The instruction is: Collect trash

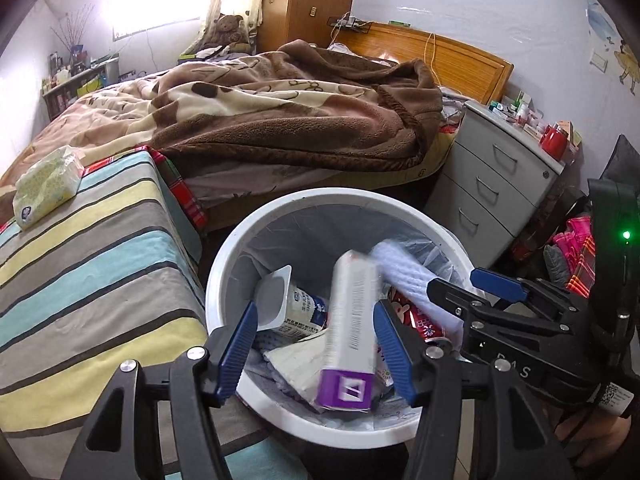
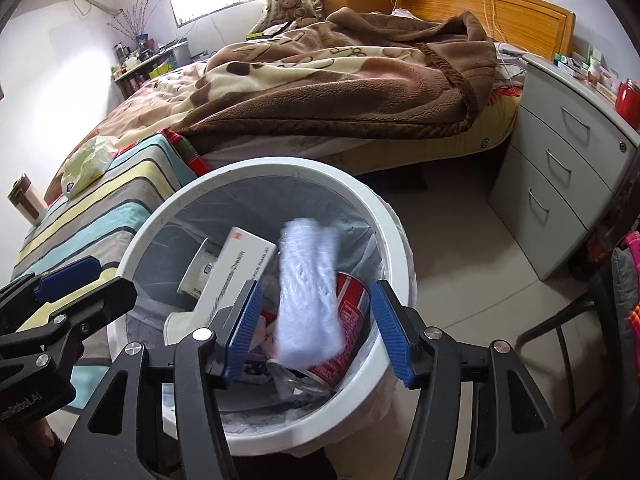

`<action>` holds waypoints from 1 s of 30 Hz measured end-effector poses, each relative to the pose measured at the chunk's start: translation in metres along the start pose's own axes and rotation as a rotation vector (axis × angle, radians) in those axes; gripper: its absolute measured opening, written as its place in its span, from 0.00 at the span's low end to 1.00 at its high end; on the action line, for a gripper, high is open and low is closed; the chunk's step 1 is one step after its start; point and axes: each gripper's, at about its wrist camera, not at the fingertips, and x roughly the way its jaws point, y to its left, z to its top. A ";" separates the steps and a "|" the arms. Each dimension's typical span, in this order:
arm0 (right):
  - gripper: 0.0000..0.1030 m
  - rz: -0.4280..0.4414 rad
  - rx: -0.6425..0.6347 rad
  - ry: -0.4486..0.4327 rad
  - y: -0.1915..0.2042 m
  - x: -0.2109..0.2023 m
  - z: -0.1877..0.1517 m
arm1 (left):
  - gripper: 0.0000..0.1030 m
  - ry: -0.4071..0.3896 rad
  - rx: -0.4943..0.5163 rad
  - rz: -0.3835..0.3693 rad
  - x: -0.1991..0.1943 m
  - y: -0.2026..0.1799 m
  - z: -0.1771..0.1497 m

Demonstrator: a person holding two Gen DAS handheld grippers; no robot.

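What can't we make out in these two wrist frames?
- White-and-purple carton: motion-blurred in the left wrist view, print unreadable.
- Pale crumpled plastic: blurred in the right wrist view, identity unclear.
- Bin bottom: hidden under trash in both views.
- Items on the nightstand: too small to identify.

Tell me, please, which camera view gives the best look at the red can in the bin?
The right wrist view: the red can lies between the open fingers, its open end and printed side visible, partly behind the blurred white bottle. In the left wrist view only a sliver shows past the white carton.
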 end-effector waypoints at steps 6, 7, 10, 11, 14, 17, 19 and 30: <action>0.66 0.005 0.017 -0.026 0.001 -0.008 -0.002 | 0.62 -0.006 -0.008 0.004 -0.008 0.002 -0.003; 0.66 0.008 0.018 -0.034 0.002 -0.011 -0.003 | 0.62 -0.008 -0.007 0.004 -0.010 0.002 -0.005; 0.66 0.018 0.021 -0.062 0.005 -0.018 -0.005 | 0.63 -0.024 -0.008 0.011 -0.019 0.003 -0.009; 0.66 0.022 0.022 -0.069 0.006 -0.021 -0.006 | 0.63 -0.029 -0.007 0.012 -0.022 0.003 -0.010; 0.66 0.034 0.025 -0.092 0.009 -0.028 -0.012 | 0.66 -0.052 -0.017 0.038 -0.034 0.007 -0.017; 0.66 0.037 0.012 -0.122 0.015 -0.036 -0.018 | 0.66 -0.075 -0.023 0.056 -0.047 0.009 -0.024; 0.66 0.037 -0.007 -0.157 0.020 -0.044 -0.023 | 0.66 -0.097 -0.021 0.082 -0.058 0.010 -0.031; 0.66 0.063 -0.050 -0.312 0.044 -0.085 -0.053 | 0.66 -0.219 -0.052 0.174 -0.114 0.017 -0.073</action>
